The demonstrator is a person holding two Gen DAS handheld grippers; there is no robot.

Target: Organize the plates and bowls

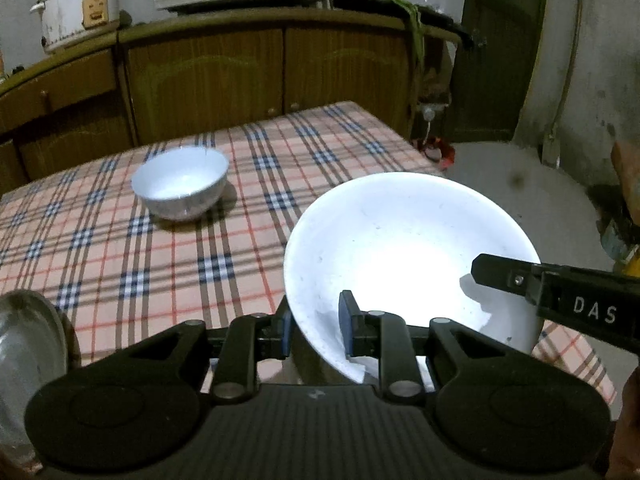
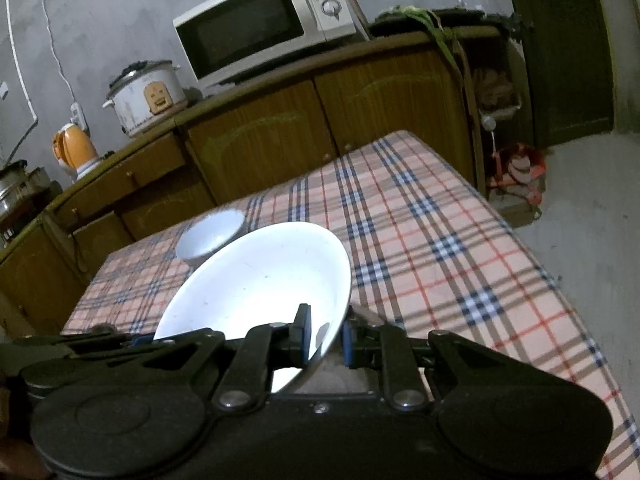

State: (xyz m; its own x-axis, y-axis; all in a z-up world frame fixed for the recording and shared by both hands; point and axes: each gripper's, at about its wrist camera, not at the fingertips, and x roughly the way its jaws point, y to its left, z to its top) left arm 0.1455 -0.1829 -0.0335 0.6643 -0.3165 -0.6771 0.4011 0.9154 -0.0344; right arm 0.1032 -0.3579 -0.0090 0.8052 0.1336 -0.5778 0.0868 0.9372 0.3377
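A wide white plate [image 1: 400, 248] [image 2: 260, 280] hangs tilted over the near part of the plaid-covered table [image 1: 168, 264] [image 2: 440, 264], gripped from two sides. My left gripper [image 1: 316, 322] is shut on the plate's near left rim, one pad inside and one under it. My right gripper [image 2: 326, 332] is shut on the right rim; one of its fingers [image 1: 500, 276] reaches in from the right in the left wrist view. The left gripper [image 2: 120, 340] shows dimly at the plate's left edge in the right wrist view. A small white bowl [image 1: 180, 184] [image 2: 208, 238] stands upright further back on the table.
A shiny metal dish [image 1: 28, 344] sits at the table's near left edge. Behind the table runs a wooden cabinet [image 1: 240, 76] with a microwave [image 2: 260, 28], a rice cooker [image 1: 80, 8] and an orange kettle [image 2: 74, 148]. A red object [image 2: 520, 172] lies on the floor.
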